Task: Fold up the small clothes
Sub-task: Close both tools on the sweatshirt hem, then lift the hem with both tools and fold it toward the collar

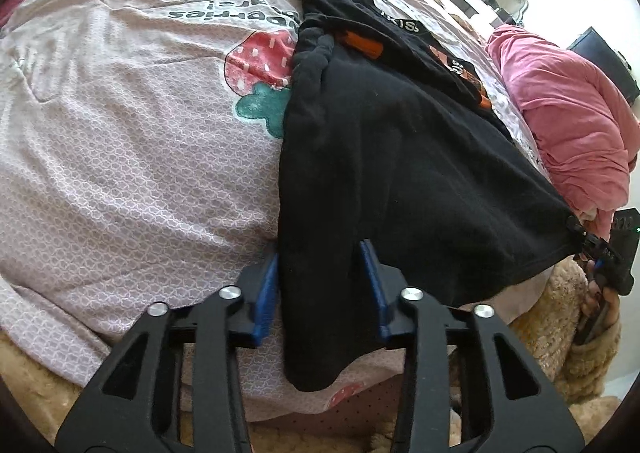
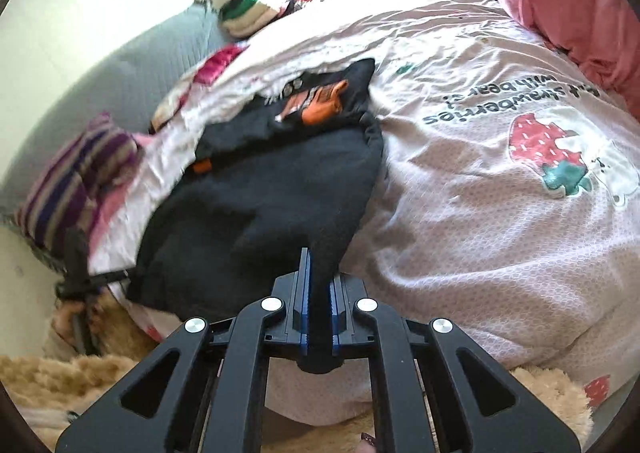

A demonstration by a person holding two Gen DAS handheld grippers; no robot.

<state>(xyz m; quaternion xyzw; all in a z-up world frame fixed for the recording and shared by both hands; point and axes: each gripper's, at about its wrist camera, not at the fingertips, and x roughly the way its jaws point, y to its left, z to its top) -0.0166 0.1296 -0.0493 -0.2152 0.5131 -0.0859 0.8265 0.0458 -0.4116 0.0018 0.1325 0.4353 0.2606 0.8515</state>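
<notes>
Two tongs gripped one black garment (image 1: 400, 157) by its near hem, apparently to lift it for folding: the left tongs (image 1: 320, 273) clasped one corner, the right tongs (image 2: 318, 293) pinched the other. It lay on one strawberry-print bed cover (image 1: 120, 173); beyond, one pink quilt (image 1: 568, 117).

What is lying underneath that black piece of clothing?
The black garment lies on a pink strawberry-print quilt, which shows all around it. A printed strawberry disappears partly beneath its edge; anything else under it is covered.
</notes>
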